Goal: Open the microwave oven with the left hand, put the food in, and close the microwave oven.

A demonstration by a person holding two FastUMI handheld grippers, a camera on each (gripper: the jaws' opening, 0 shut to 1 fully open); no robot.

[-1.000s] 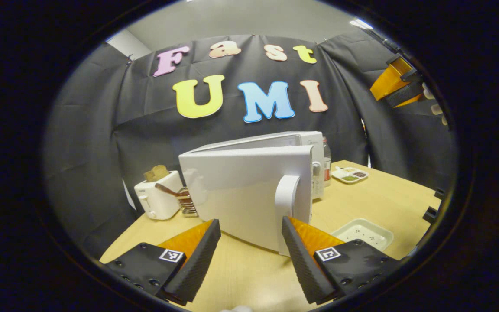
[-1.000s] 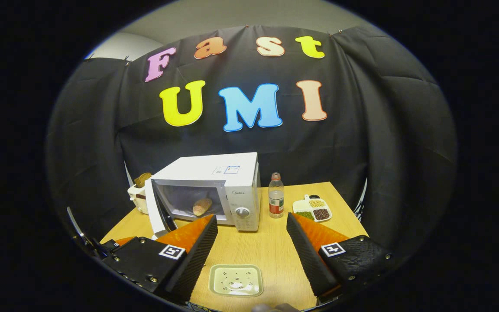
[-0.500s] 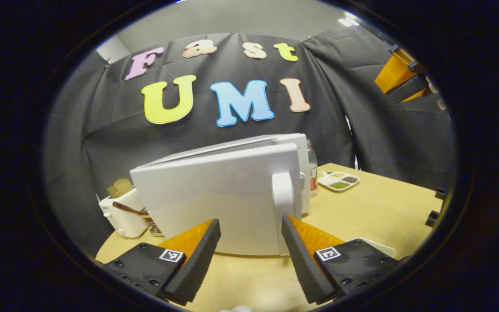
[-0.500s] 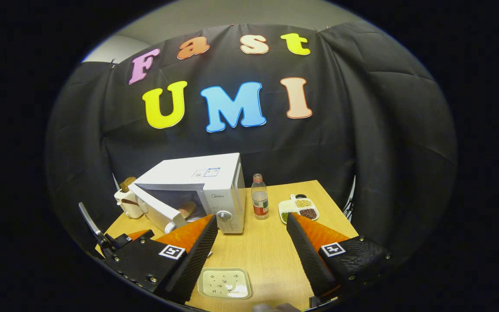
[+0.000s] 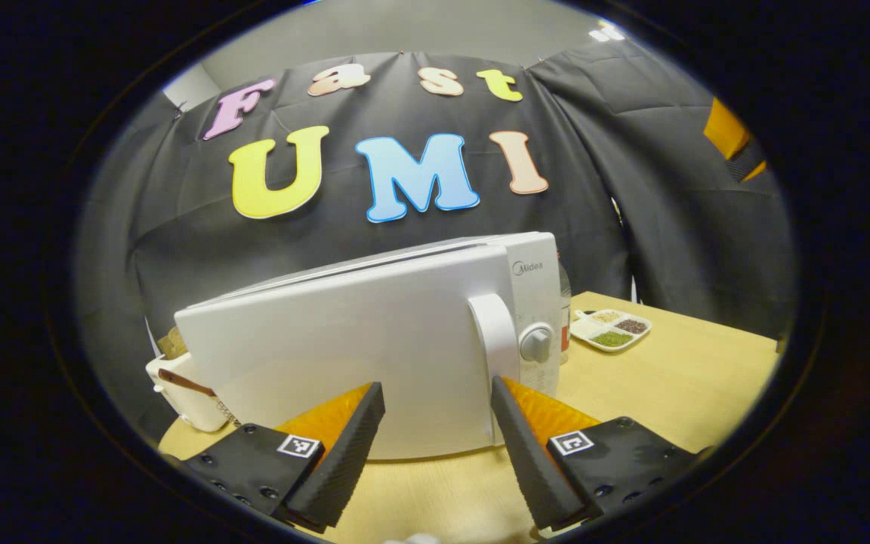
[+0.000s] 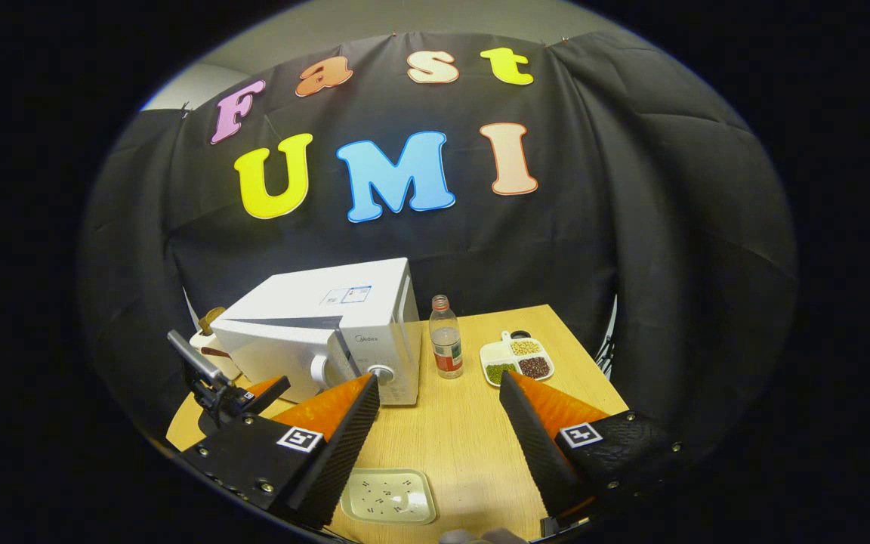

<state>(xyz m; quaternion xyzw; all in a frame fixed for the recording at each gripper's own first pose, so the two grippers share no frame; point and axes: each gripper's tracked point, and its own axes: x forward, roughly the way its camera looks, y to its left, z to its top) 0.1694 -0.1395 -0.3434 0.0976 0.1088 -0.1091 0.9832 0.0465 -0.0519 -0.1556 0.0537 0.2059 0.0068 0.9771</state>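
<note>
Both grippers have their fingers spread wide apart and hold nothing. Seen in the left gripper view, the left gripper [image 5: 435, 423] sits low and close in front of the microwave oven [image 5: 374, 340], with the white door [image 5: 344, 355] spanning the gap between its fingers; whether a fingertip touches the door cannot be told. That door is nearly closed, with a thin gap along its top edge, and its upright handle [image 5: 495, 340] stands just above the right-hand finger. A round knob [image 5: 535, 342] sits beside the handle.

From the right gripper view, the right gripper [image 6: 439, 438] hangs higher and farther back over the wooden table [image 6: 473, 431]. From there the left gripper [image 6: 254, 393] appears low beside the door. A toaster [image 6: 205, 344] stands behind the oven's far side. A clear bottle [image 6: 446, 347] stands just right of the oven, then a divided dish of beans [image 6: 516, 359]. An empty pale square plate [image 6: 390, 496] lies at the near edge between the right gripper's fingers.
</note>
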